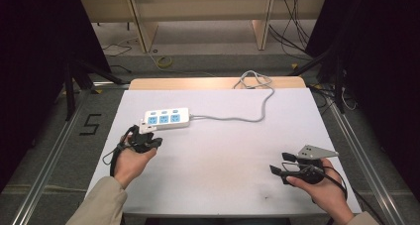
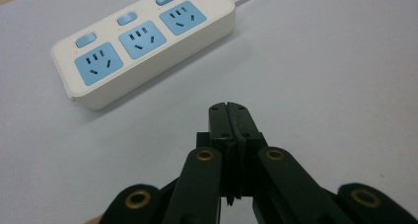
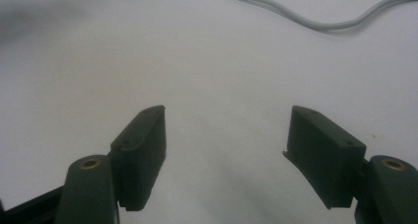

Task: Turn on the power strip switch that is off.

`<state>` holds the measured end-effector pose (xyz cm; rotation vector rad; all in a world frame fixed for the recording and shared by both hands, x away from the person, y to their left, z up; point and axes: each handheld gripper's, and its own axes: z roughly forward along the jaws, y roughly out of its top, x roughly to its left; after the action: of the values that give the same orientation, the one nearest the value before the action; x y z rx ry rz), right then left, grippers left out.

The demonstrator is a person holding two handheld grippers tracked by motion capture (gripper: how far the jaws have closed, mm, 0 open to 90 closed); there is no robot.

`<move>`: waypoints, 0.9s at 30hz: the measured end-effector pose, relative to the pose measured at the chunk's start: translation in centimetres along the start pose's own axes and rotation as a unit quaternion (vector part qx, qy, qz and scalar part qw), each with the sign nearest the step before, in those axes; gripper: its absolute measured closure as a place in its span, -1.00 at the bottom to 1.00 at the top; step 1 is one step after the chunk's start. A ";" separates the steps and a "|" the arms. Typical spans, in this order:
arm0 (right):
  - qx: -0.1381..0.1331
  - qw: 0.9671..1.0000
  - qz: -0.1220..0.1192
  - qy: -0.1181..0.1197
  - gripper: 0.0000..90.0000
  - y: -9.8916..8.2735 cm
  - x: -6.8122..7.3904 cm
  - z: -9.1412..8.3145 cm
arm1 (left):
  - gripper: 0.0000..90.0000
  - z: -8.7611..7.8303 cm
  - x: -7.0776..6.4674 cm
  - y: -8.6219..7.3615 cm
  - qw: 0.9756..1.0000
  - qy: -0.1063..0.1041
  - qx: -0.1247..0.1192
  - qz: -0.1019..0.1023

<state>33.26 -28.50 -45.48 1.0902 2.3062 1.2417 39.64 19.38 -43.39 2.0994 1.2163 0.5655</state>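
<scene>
Far to the left, a black figure "5" is marked on the floor beside the table; it is the one piece of writing I can read, and the power strip carries no brand or label that I can make out.

The left hand comes in from the near left edge, a beige sleeve on its forearm, palm turned up under the left gripper. That gripper points toward the far side, its tips just beside the near left end of the strip; whether they touch it I cannot tell. In the left gripper view its two black jaws stand pressed flat together with nothing between them.

The power strip lies on the white tabletop, left of centre toward the far side, with three blue sockets and three blue switches. Its grey cord runs right and curls to the far edge.

At the near right, the right hand holds the right gripper low and pointing left, the grey three-cornered plate on top. Its jaws stand wide apart over bare table, well away from the strip.
</scene>
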 end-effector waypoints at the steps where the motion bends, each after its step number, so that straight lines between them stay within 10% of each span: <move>1: 0.001 1.000 0.000 0.000 -0.30 0.0 0.0 0.0 | 1.00 0.0 0.0 0.1 1.000 0.000 0.002 0.001; 27: 0.001 1.000 -0.001 -0.001 -0.30 0.0 0.0 0.0 | 1.00 1.2 0.5 1.4 1.000 0.009 -0.002 0.000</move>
<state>33.28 -28.54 -45.51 1.0902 2.3075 1.2377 41.53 18.93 -43.22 2.0941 1.2243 0.5882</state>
